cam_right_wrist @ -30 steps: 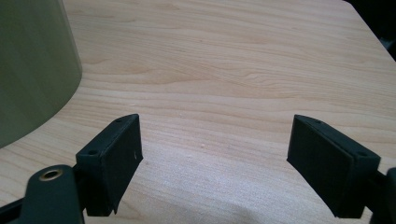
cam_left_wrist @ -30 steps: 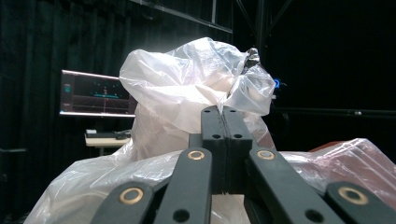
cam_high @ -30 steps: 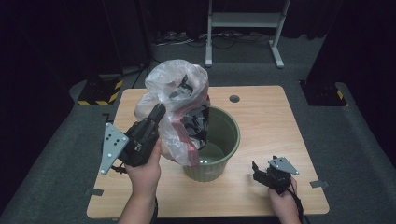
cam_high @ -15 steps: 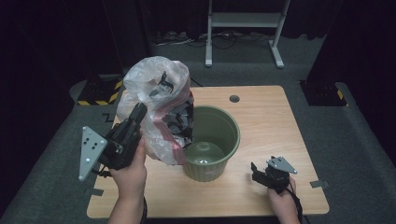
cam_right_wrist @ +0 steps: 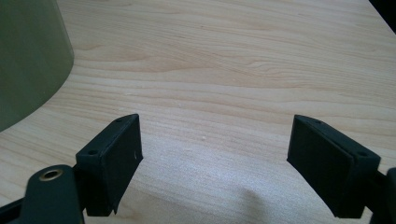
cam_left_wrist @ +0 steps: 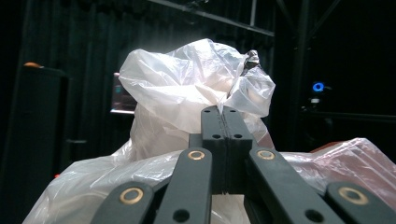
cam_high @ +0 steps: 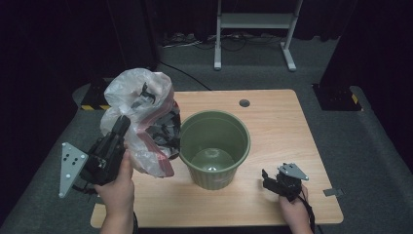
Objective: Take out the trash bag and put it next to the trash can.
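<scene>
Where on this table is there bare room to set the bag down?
Bare wood runs from the green bin right to the table edge, and behind the bin around the cable hole. The front strip is free between both hands. Crowded: left of the bin, where the left tool holds the plastic bag.

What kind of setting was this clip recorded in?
Most likely a lab or studio recording station, not a home: a lone wooden table on grey carpet, walled in by black curtains, with a metal stand's white legs and cables behind it.
</scene>
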